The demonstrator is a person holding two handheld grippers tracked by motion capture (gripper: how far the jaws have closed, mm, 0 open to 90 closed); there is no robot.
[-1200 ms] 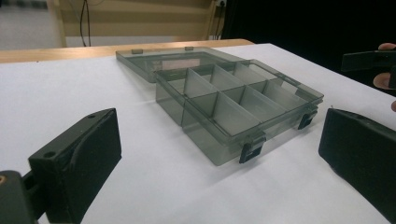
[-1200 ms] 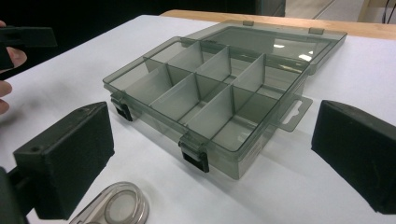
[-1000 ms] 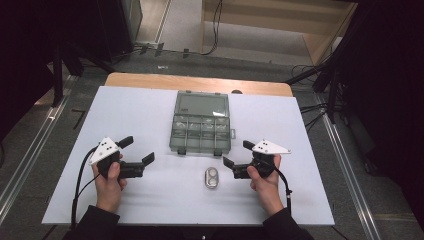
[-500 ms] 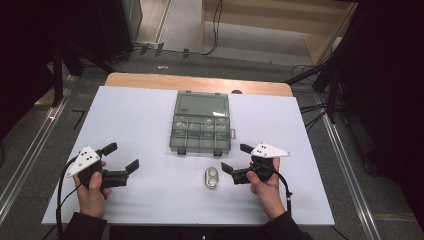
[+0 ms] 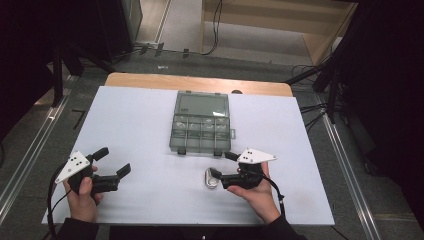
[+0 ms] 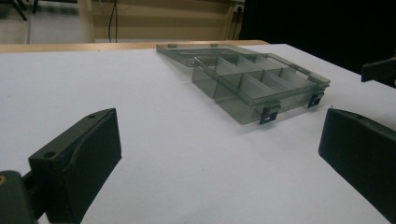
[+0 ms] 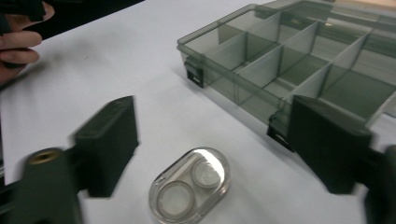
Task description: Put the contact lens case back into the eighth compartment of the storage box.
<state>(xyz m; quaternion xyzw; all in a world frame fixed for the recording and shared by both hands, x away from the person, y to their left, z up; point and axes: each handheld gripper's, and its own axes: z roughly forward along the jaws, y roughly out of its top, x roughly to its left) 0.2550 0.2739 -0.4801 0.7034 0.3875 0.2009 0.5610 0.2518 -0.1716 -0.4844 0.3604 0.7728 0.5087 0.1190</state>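
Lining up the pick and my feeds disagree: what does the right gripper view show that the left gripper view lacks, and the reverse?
Right gripper view alone: the small clear oval case with two round wells, lying on the sheet between its open black jaws, which have just been closing, and the other hand's fingers. Left gripper view alone: the light wooden table edge. Both: the smoky grey plastic compartment box, lid open, on the white sheet.

On the one white table (image 5: 150,125) lie one open smoky compartment box (image 5: 201,129), one clear oval case (image 5: 210,178) just in front of that box holding two round discs, and two hand-held grippers.
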